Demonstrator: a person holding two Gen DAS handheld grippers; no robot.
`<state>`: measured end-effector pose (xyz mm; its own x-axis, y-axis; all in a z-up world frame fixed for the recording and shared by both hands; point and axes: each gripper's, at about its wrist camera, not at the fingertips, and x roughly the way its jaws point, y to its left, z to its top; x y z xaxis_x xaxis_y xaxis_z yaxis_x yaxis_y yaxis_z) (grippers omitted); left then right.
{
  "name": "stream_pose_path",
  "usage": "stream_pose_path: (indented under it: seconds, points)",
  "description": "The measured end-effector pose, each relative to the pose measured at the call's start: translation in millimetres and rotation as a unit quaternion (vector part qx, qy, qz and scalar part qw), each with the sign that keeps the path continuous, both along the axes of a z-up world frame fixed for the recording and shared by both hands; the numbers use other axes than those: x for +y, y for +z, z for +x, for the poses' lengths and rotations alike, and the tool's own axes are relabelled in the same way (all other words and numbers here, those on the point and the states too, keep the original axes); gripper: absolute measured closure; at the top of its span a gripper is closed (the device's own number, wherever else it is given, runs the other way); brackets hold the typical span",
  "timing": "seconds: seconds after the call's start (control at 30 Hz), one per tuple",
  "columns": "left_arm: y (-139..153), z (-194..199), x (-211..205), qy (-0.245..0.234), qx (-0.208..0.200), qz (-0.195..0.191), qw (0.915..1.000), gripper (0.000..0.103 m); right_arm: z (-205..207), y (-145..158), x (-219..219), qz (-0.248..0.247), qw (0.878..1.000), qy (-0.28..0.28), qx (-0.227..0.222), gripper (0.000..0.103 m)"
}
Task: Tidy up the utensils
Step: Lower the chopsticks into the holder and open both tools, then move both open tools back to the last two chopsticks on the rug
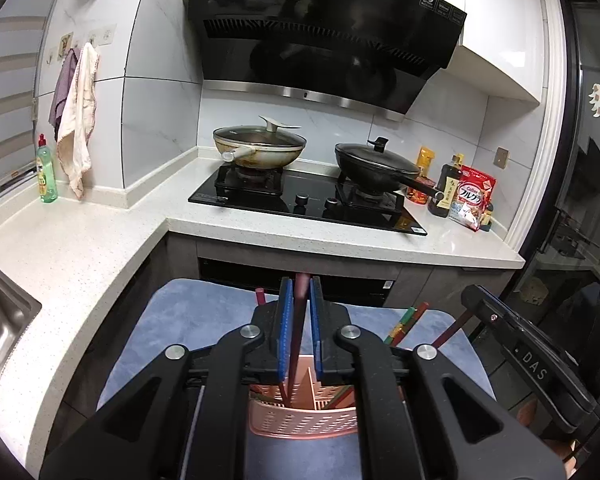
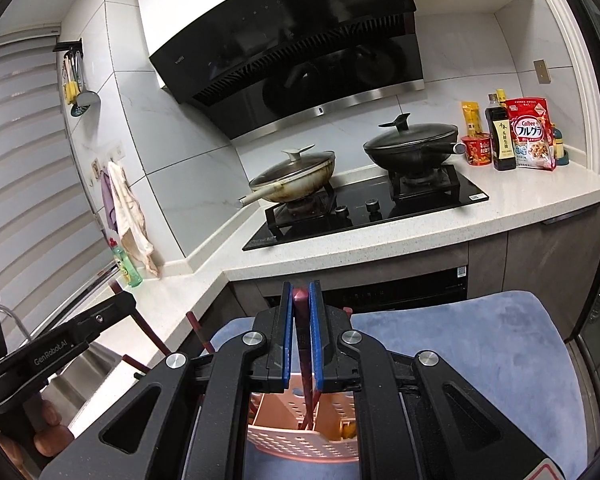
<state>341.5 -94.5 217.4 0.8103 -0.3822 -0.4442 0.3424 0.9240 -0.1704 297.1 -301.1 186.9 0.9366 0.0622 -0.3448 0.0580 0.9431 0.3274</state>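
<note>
left gripper [image 1: 301, 320] is seen clenched on a dark red chopstick [image 1: 298, 336], pinched between the blue pads [image 1: 286, 320]. right gripper [image 2: 301, 328] is likewise clamped on a 2nd dark red chopstick [image 2: 303, 344]. both sticks are held near upright, long axis running down & away from the jaws, w/ lower ends already inside the pink slotted holder [image 1: 304, 416], which sits directly below each gripper on the blue mat [image 1: 172, 320] approx at its near edge. the mat is carried by a seat or stool, not the worktop [image 1: 80, 248]; which one can't be told.

more sticks [image 1: 404, 322] are seen leaning out of the holder toward the mat's right side, one w/ a green-banded top. which compartment each held stick is in can't be told from the left view; in the right view the stick looks to be in the middle section.

judged: step in hand is dropping sticks into the holder. neither arm is clearly nearer; both are over it. the coming move likely needs only a straight release along the stick axis.
</note>
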Motion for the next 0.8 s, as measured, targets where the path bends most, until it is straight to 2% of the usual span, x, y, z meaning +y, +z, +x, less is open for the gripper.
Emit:
stream_pose_path:
  seconds: [0.03, 0.1, 0.17, 0.27, 0.43, 0.53, 0.7, 0.8]
  points:
    - [0.0, -0.9, 0.1, 0.0, -0.001, 0.0, 1.0, 0.086, -1.0, 0.7, 0.4, -0.002, 1.0, 0.0, 0.0, 0.089]
    - [1.1, -3.9, 0.7, 0.006, -0.005, 0.001, 1.0, 0.067, -2.7, 2.9, 1.1, -0.004, 1.0, -0.002, -0.001, 0.089]
    - [2.7, -6.7, 1.8, 0.013, -0.009, 0.002, 0.9999, 0.062, -5.0, 5.1, 1.0, -0.003, 1.0, -0.003, -0.003, 0.086]
    - [5.1, -12.5, 2.4, 0.017, -0.013, 0.008, 0.9997, 0.058, -11.0, 8.4, 1.1, -0.001, 1.0, -0.003, -0.008, 0.079]
    - [5.5, -25.5, 0.7, 0.021, -0.016, 0.03, 0.9992, 0.053, -23.1, 14.1, 6.3, -0.009, 1.0, 0.003, -0.013, 0.077]
    - [4.0, -33.5, 0.5, 0.024, -0.017, 0.044, 0.9986, 0.048, -34.4, 16.4, 10.2, -0.013, 1.0, 0.007, -0.016, 0.072]
    - [-2.8, -48.7, 2.1, 0.035, -0.011, 0.072, 0.9968, 0.044, -54.0, 15.2, 18.2, -0.023, 1.0, 0.016, -0.012, 0.069]
    - [-7.2, -59.1, 6.1, 0.04, -0.008, 0.079, 0.9961, 0.037, -67.2, 12.3, 22.9, -0.031, 0.999, 0.021, -0.009, 0.064]
